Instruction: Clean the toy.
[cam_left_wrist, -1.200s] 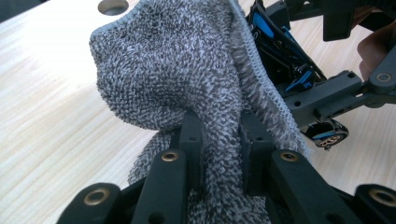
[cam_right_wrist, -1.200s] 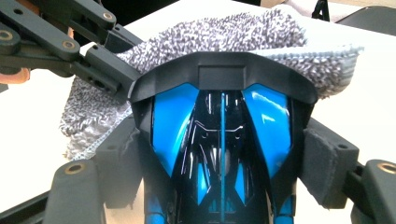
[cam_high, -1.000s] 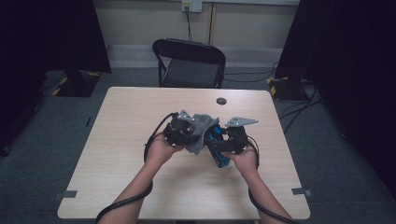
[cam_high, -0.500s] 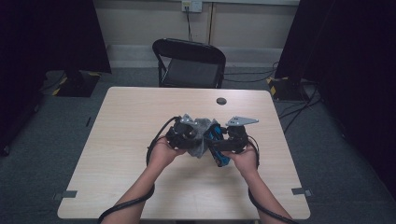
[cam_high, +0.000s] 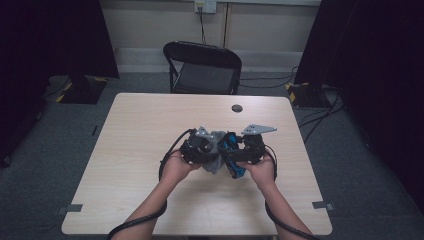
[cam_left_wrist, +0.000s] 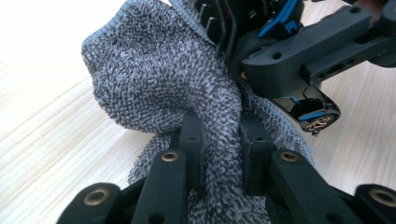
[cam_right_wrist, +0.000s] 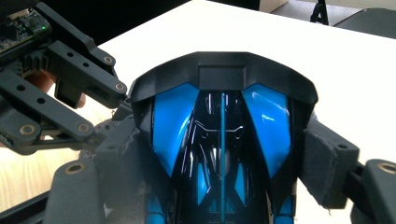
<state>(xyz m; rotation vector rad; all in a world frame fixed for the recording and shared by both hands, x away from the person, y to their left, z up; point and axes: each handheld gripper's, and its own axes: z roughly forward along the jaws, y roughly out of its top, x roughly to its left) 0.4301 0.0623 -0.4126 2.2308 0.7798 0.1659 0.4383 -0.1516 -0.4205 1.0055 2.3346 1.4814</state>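
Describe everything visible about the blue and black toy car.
The toy car has a glossy blue and black body that looks like plastic, with a matte black spoiler across one end. The right hand-held gripper clamps its sides above the table. A grey terry cloth, pinched by the left hand-held gripper, lies against it.

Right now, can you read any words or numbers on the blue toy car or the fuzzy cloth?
None can be read: the blue toy car shows only glossy blue and black panels, the grey cloth is plain.
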